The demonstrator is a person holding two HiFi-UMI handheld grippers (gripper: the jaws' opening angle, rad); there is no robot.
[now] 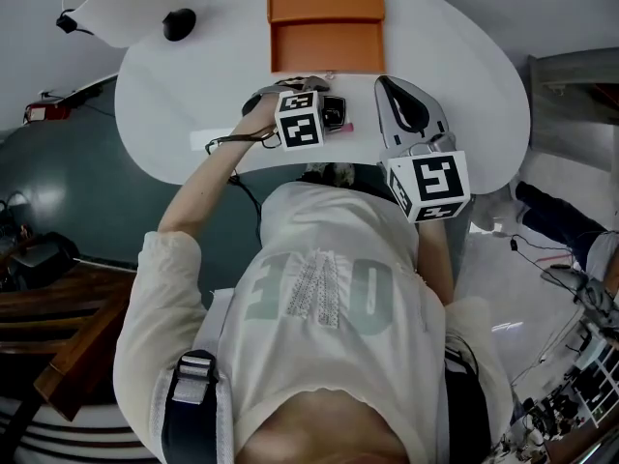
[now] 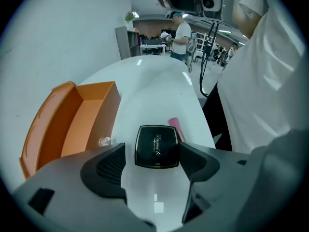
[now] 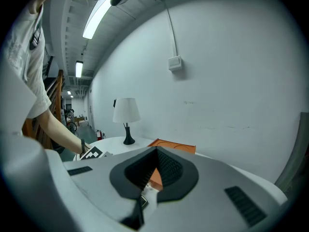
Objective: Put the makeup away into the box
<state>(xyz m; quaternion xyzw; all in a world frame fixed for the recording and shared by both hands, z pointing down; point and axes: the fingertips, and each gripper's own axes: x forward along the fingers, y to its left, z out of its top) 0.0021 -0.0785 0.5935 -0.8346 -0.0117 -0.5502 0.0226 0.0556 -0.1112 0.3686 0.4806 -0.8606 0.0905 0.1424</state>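
A black square compact point(image 2: 155, 146) lies flat on the white table point(image 1: 455, 66), between the fingertips of my left gripper point(image 2: 152, 154). The jaws stand wide and the pads do not press on it. A pink lipstick point(image 2: 175, 127) lies just beyond the compact. In the head view the left gripper point(image 1: 324, 100) points down over the compact point(image 1: 334, 112), near the table's front edge. The open orange box point(image 1: 326, 46) stands just behind, lid flat, and it looks empty point(image 2: 77, 124). My right gripper point(image 1: 387, 87) hovers to the right with its tips together point(image 3: 156, 151), holding nothing.
A small clear round piece point(image 2: 104, 141) sits by the box's near corner. A table lamp point(image 3: 125, 112) stands at the table's far left. A white wall runs behind the table. People and equipment show far off in the room.
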